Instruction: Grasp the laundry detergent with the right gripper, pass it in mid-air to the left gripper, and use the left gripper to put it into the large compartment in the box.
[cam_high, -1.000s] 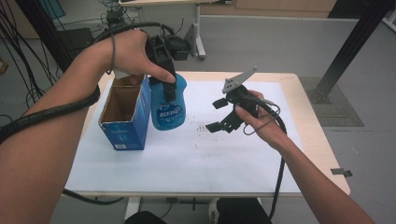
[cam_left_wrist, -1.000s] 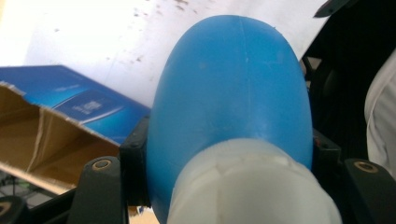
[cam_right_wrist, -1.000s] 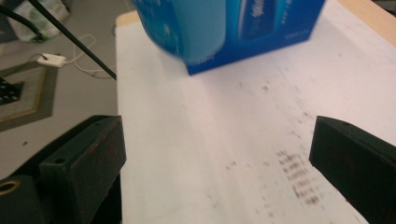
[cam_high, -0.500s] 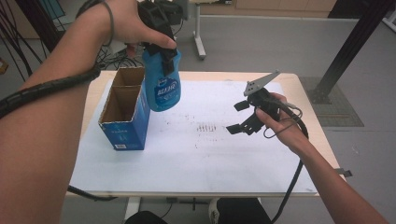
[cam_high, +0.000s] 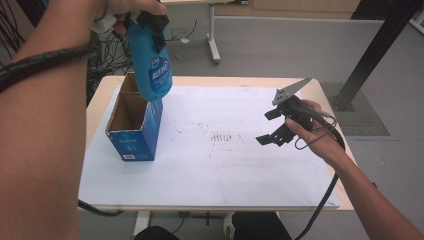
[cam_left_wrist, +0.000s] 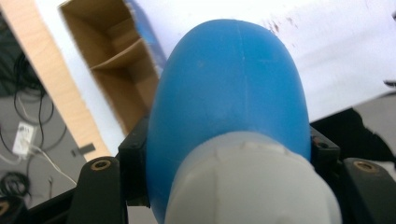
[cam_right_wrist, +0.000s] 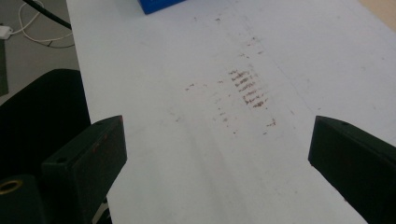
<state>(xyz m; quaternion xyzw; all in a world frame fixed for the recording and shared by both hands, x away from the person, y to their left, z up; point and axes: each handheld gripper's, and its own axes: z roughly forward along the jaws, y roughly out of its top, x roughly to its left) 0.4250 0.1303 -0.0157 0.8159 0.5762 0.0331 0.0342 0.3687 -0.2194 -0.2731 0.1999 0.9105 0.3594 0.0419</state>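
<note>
Two grippers were at work over the table (cam_high: 210, 195), one at each side of the high view. At the far left, the left gripper (cam_high: 145, 22) was clamped on the neck of a blue bottle (cam_high: 152, 67), which hung upright in the air with its base just above the open top of the blue cardboard box (cam_high: 135, 142). From the left gripper view, the black jaws pressed against both sides of the blue bottle (cam_left_wrist: 229, 88) just below its pale grey cap (cam_left_wrist: 252, 186), and the box (cam_left_wrist: 116, 70) lay underneath with a cardboard divider splitting its brown inside into compartments. The bottle was clear of the box; nothing touched it but the jaws.

The box stood upright near the left edge of the white sheet (cam_high: 225, 165) that covered most of the tabletop. In the middle of the sheet sat a patch of small reddish-brown marks (cam_high: 225, 136), well apart from the box.

Farther right, the right gripper (cam_high: 272, 130) hovered above the sheet, its cable trailing off toward the near edge of the table. Its jaws stood wide apart with nothing between them; in the right gripper view they framed bare sheet (cam_right_wrist: 196, 154) and the same marks (cam_right_wrist: 247, 91), and a blue corner of the box (cam_right_wrist: 159, 5) showed at the top edge.
</note>
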